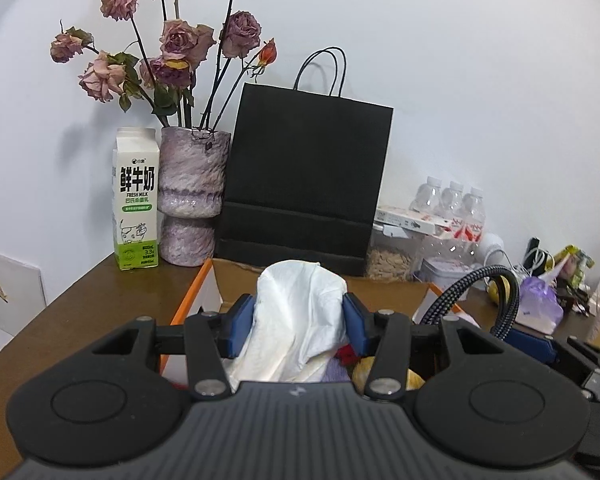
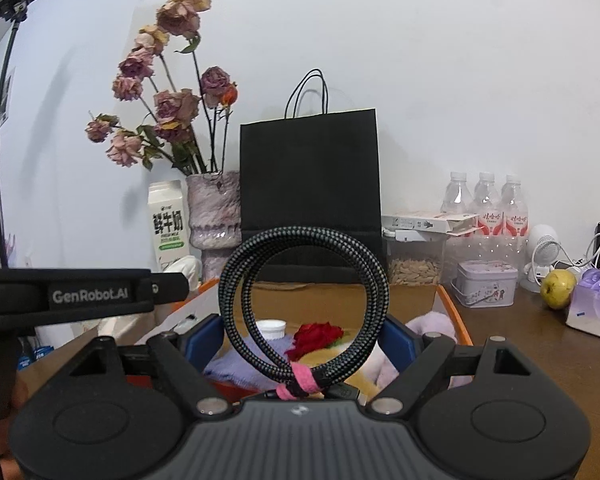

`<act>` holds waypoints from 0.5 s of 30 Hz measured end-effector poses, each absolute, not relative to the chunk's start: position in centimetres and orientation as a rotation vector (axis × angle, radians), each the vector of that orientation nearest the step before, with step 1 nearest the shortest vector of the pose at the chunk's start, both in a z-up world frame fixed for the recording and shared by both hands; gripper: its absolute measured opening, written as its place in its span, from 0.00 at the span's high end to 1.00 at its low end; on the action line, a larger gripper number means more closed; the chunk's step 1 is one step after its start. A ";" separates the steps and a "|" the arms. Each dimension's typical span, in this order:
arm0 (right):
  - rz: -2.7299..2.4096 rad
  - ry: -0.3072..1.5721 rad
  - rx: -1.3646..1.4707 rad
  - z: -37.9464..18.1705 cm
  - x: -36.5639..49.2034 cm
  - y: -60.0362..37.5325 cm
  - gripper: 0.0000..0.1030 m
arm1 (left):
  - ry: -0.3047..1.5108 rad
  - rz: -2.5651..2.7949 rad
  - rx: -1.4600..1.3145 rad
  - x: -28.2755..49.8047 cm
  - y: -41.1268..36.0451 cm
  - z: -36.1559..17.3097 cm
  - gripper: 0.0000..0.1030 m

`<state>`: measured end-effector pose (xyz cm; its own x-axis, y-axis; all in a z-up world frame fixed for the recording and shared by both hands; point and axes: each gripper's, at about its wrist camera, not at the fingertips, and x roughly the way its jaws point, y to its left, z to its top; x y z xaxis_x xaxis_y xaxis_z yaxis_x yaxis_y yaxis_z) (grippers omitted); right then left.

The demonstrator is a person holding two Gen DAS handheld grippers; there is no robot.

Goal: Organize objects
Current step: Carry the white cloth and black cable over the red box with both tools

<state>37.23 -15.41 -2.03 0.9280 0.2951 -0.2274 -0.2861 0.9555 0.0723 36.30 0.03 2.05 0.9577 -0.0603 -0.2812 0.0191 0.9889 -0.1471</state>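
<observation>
Objects for sorting lie in an open cardboard box with an orange rim, on a brown wooden table.

From the left wrist view, the left gripper has its blue pads pressed on both sides of a crumpled white cloth, soft and wrinkled, which it holds above the box. Only this view shows the milk carton fully, with its green base and a cow drawing, and the rough purple vase from rim to foot. Dried pink roses stand in the vase. A matte black paper bag stands behind the box.

From the right wrist view, the right gripper has its jaws set wide, with a coiled braided cable between them; the round loop stands upright and a pink band ties it at the bottom. The pads seem to touch the loop's sides, so the gripper holds the cable over the box. Only here the box's contents show: a red rose, a lilac towel, a small white cup. To the right a yellow-green pear, a decorated tin and clear plastic bottles are seen plainly.
</observation>
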 end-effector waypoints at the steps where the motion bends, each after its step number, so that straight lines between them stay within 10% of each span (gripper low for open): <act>1: 0.296 0.237 0.042 -2.0 37.7 -15.4 0.19 | 0.288 -0.040 -0.151 36.8 0.1 2.1 0.53; 15: 0.276 0.224 0.069 -2.1 42.9 -15.5 0.19 | 0.292 -0.042 -0.180 42.2 0.2 2.3 0.53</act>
